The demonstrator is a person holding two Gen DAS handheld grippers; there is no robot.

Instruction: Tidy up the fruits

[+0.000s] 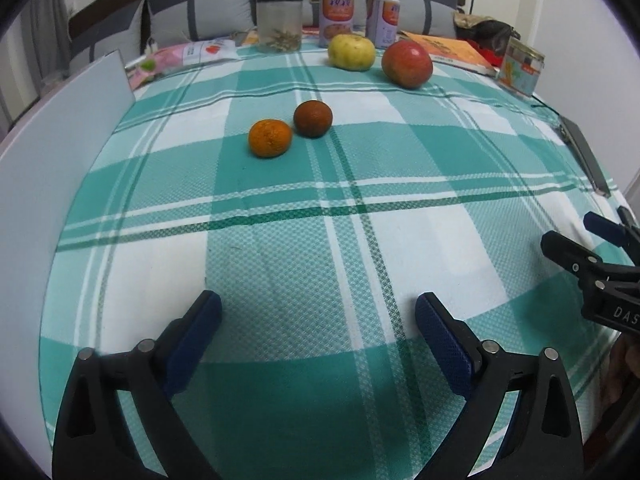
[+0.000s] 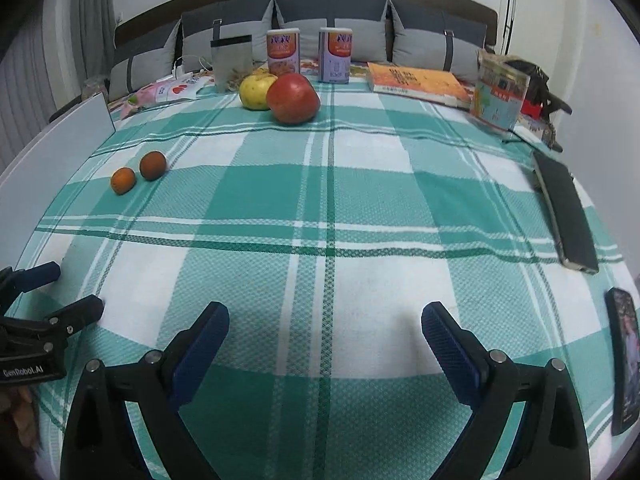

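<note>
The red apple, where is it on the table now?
In both views the red apple sits at the far side of the checked cloth, just right of the yellow apple and in front of two cans.

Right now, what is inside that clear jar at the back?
The clear jar holds a small heap of pale dried bits at its bottom; otherwise it looks empty. What they are is too blurred to tell.

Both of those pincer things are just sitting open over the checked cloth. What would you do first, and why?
Probably slide the left tool forward toward the small bright orange mandarin. Both it and the right tool are open and empty, and all four fruits lie far ahead. The mandarin is nearest, on the left side, beside the darker reddish-brown round fruit.
</note>
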